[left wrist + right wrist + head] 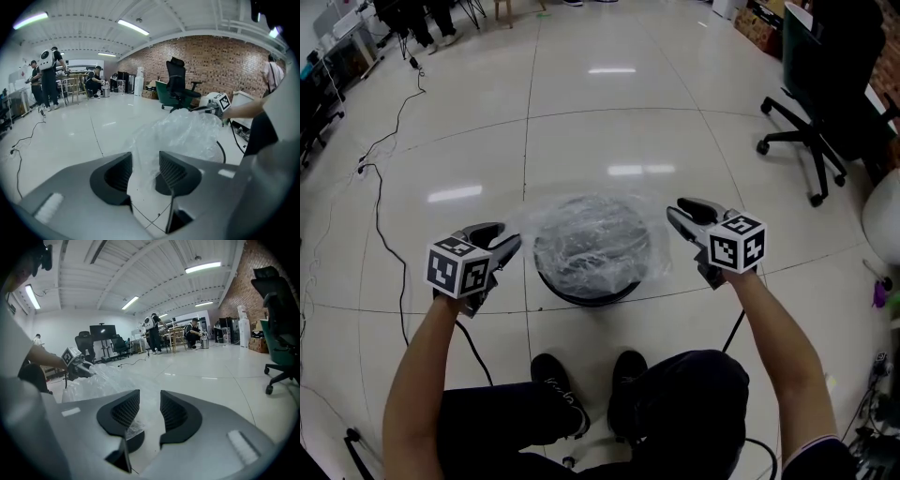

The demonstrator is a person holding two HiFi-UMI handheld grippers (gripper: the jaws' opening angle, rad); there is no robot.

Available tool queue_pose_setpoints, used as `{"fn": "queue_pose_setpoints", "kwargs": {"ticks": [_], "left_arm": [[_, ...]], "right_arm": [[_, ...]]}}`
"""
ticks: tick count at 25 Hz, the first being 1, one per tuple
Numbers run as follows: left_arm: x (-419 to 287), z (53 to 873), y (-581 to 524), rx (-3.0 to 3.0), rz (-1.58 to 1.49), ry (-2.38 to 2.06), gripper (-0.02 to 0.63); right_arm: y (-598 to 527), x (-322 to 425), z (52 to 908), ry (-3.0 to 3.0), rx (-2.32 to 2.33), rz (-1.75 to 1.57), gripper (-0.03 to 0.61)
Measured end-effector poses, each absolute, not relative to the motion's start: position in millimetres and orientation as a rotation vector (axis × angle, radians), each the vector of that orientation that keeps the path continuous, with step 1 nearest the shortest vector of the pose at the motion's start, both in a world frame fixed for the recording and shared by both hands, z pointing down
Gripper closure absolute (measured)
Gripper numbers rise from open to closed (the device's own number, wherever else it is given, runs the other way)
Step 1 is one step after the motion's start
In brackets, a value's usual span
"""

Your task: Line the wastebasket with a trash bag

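Forearms stretch forward from the person's body on either side of the wastebasket (586, 298), which stands on the pale tiled floor (581, 141) just ahead of two black shoes (558, 384). The left gripper (499, 239) hangs at the basket's left and the right gripper (678, 211) at its right. Each has its marker cube turned upward and its tips angled forward and somewhat down toward the bag's edge.

The clear trash bag (591, 239) lies crumpled over the mouth of the round black basket, with its film spreading out past the rim toward both grippers.

In the left gripper view the fingers (176, 173) stand apart with a clear gap. A fold of the bag (183, 133) runs loosely through that gap, and neither pad clamps it. In the right gripper view the fingers (119, 413) are likewise parted. A scrap of the film (101, 378) sits low in the gap beside one pad and is not pinched.

A black office chair (825, 94) stands well apart at the upper right, and a dark cable (384, 234) trails across the floor at the left.
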State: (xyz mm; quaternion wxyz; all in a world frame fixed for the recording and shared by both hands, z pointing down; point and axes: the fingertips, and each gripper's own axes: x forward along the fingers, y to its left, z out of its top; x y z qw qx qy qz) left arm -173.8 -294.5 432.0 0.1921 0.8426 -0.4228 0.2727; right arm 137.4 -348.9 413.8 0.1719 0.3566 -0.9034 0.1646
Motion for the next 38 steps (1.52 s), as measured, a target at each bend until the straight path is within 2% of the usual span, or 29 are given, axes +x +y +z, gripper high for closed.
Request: {"fn": "queue_pose_setpoints", "kwargs": {"ticks": [8,15,20,26,27,28,29,30,32,34,38], "left_arm": [[-175.9,405.0,-274.9,2.41,0.77,-1.188,0.382],[-159.9,374.5,-270.4,2.475,0.699,-1.192,0.382],[-156.7,376.2,-266.9,2.459,0.671,-1.192,0.382],[-154.4,381.0,-268.5,2.44,0.663,-1.193,0.383],[-154.0,381.9,-269.4,2.437,0.656,-1.193,0.385],[-153.7,382.6,-270.4,2.433,0.649,-1.195,0.386],[-153.8,383.2,-271.7,2.428,0.643,-1.199,0.387],[-154.3,383.9,-272.9,2.423,0.641,-1.205,0.391],[-156.4,386.3,-274.7,2.415,0.644,-1.218,0.409],[-158.9,388.1,-276.3,2.407,0.646,-1.227,0.47],[-161.6,390.8,-276.4,2.379,0.646,-1.235,0.48]], "right_arm": [[-340.0,127.3,381.4,-2.598,0.992,0.409,0.454],[-332.4,93.4,364.9,-2.635,0.887,0.377,0.433],[-318.0,69.3,377.3,-2.612,0.758,0.366,0.398],[-317.1,46.7,396.9,-2.573,0.694,0.346,0.394],[-318.9,45.7,399.3,-2.565,0.7,0.34,0.407],[-320.4,45.3,400.0,-2.561,0.708,0.327,0.459],[-321.4,45.2,398.9,-2.562,0.714,0.31,0.542],[-321.2,44.9,396.5,-2.569,0.712,0.294,0.577],[-317.8,44.2,390.0,-2.588,0.688,0.271,0.577],[-313.2,44.9,379.4,-2.607,0.665,0.239,0.577],[-295.3,48.9,352.2,-2.651,0.614,0.184,0.577]]}}
